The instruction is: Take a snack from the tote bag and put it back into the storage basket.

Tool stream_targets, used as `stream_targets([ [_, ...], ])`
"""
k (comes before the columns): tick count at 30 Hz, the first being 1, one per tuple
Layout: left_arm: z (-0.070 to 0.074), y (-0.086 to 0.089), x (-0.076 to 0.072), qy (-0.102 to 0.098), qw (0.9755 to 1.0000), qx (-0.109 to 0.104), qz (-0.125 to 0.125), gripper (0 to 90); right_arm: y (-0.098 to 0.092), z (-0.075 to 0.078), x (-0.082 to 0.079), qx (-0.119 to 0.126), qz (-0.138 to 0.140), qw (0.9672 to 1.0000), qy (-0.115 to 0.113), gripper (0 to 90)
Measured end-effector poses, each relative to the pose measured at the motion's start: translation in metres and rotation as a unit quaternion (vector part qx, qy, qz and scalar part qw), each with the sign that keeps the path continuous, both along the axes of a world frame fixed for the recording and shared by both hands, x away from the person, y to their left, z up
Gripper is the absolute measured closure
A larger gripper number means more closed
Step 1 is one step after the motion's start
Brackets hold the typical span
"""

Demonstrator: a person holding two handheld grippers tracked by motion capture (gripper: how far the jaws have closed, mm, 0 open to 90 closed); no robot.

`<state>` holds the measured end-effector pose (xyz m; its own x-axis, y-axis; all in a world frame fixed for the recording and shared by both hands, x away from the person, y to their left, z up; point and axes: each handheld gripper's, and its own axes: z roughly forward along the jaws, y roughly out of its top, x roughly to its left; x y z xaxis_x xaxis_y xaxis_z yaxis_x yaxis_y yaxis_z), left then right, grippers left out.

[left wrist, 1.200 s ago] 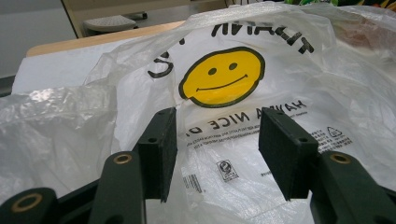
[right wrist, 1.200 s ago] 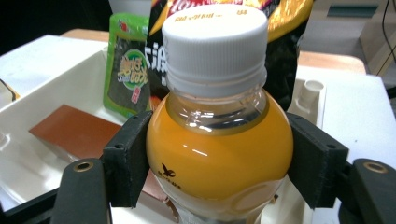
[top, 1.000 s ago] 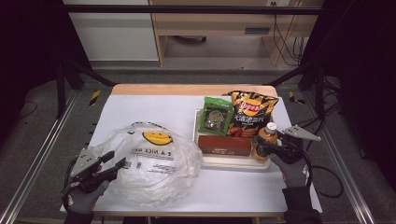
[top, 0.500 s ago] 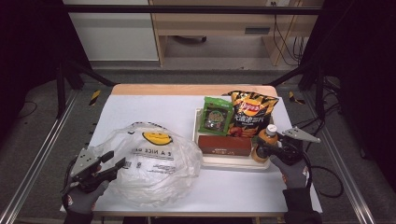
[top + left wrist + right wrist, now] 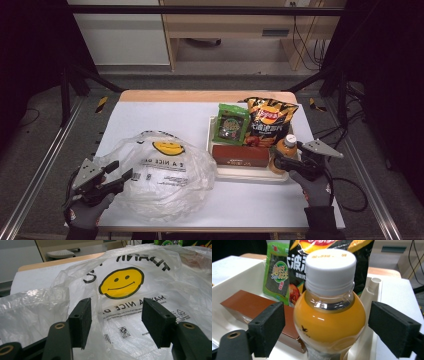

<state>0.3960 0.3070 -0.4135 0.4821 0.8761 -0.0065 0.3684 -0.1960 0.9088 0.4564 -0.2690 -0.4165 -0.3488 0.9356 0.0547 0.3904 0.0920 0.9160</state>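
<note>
Translucent plastic bag (image 5: pixel 160 175), printed with a yellow smiley, lies crumpled at the lower left of the high view on the white bench (image 5: pixel 150 115). The left gripper (image 5: pixel 120 176) sits at its left edge, jaws parted and having just been opening, with loose film between them in the left gripper view but not pinched.

Right of centre, the cream tray (image 5: pixel 250 172) holds a brown box, a green packet and a black crisp bag. At its lower right corner the orange juice bottle (image 5: pixel 283 152) stands upright, long axis vertical, directly ahead of the right gripper (image 5: pixel 278 161), the nearer one. Its jaws flank the bottle with a gap either side and have just been opening. Both hands match the earlier frames.
</note>
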Motion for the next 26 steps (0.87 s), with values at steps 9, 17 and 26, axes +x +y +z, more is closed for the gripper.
stream_targets([
  [9, 0.0, 0.005, 0.001, 0.003, 1.0, 0.002, 0.003, 32.9, -0.003, 0.004, -0.016, 0.01, 0.0, 0.9999, -0.013, 9.7],
  [17, -0.002, 0.01, 0.002, 0.002, 1.0, 0.003, 0.006, 28.6, -0.007, 0.003, -0.038, 0.011, 0.008, 0.9998, -0.013, 7.8],
  [26, -0.004, 0.015, 0.004, 0.004, 0.9999, 0.003, 0.012, 27.8, -0.016, 0.0, -0.045, 0.014, 0.006, 0.9999, -0.002, 7.1],
])
